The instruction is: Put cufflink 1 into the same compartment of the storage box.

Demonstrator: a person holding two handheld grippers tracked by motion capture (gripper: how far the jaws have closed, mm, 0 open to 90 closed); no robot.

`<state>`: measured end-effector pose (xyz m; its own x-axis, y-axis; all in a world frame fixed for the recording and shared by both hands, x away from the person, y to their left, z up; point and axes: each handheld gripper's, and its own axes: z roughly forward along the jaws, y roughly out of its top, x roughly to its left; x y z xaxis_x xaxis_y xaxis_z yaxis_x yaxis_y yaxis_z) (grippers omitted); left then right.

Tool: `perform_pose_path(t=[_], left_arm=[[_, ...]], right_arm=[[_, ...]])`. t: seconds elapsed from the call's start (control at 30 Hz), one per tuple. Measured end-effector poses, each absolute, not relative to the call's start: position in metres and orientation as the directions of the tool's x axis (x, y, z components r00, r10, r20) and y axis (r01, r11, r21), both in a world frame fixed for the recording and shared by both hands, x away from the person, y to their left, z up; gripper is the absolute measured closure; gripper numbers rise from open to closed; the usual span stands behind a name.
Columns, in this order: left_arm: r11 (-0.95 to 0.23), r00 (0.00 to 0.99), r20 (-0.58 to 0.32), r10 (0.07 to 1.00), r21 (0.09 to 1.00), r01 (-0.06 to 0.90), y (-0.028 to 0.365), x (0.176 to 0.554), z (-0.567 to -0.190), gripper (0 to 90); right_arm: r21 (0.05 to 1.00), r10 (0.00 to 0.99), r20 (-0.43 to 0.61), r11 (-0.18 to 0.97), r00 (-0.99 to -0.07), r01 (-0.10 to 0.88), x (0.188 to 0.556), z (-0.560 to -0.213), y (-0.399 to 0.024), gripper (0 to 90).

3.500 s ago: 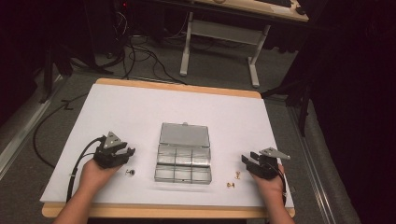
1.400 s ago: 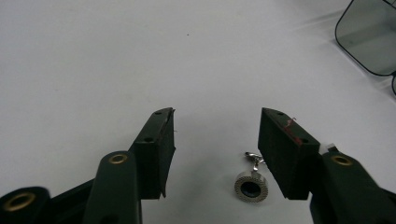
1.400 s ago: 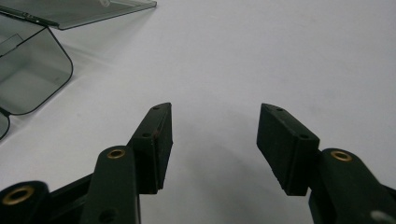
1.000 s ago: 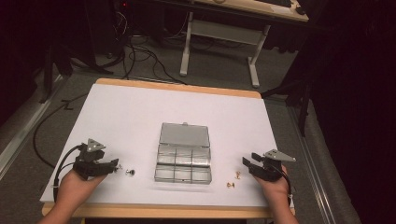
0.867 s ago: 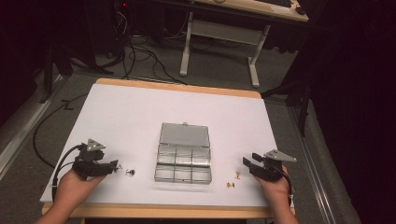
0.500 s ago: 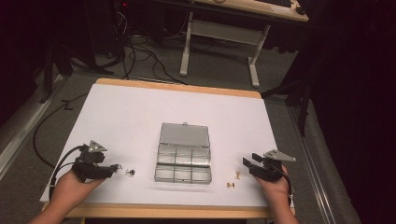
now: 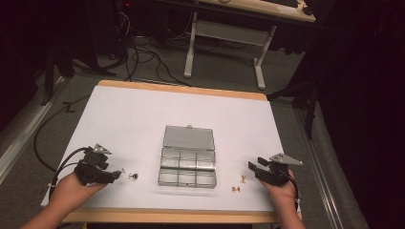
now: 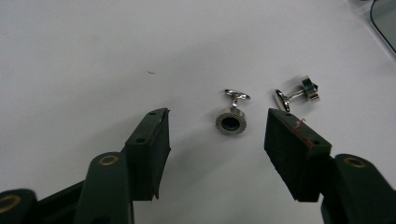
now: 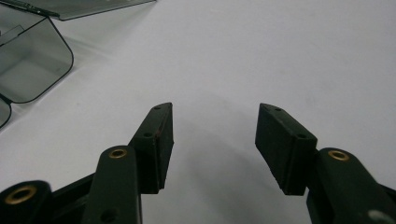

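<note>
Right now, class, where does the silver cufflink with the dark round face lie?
In the left gripper view, the dark-faced cufflink lies on the white table just ahead of the left gripper, between its open jaws, with a second cufflink close on its right.

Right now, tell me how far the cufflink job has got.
Done: the box lies open, its compartments looking empty. In hand: the left tool is open around a silver cufflink, not touching it; a second lies beside. Left: both silver ones, two gold cufflinks near the open right tool, all unboxed.
</note>
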<state>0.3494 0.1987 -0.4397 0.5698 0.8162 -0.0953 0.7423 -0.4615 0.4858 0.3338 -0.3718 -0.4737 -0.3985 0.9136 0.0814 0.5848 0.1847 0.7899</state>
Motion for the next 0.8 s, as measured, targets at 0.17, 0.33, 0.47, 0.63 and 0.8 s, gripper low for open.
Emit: perform_pose_path(t=[0.17,0.33,0.47,0.63,0.8], left_arm=[[-0.502,0.598,-0.092,0.797,0.452,0.738,0.193,0.351,-0.437,42.8],[-0.549,0.624,-0.080,0.777,0.398,0.735,0.187,0.354,-0.436,44.0],[-0.559,0.628,-0.097,0.772,0.365,0.744,0.186,0.358,-0.436,45.8],[-0.571,0.631,-0.100,0.769,0.337,0.749,0.183,0.362,-0.434,46.8],[-0.584,0.632,-0.099,0.769,0.293,0.757,0.180,0.368,-0.435,47.7]], right_arm=[[0.785,0.915,0.084,0.184,-0.395,0.592,0.334,-0.474,-0.371,47.2],[0.783,0.913,0.087,0.185,-0.399,0.594,0.334,-0.475,-0.370,47.1],[0.781,0.912,0.091,0.183,-0.400,0.597,0.334,-0.475,-0.371,47.1],[0.778,0.911,0.092,0.186,-0.402,0.600,0.335,-0.475,-0.371,47.4],[0.783,0.912,0.083,0.190,-0.403,0.592,0.334,-0.475,-0.370,48.2]])
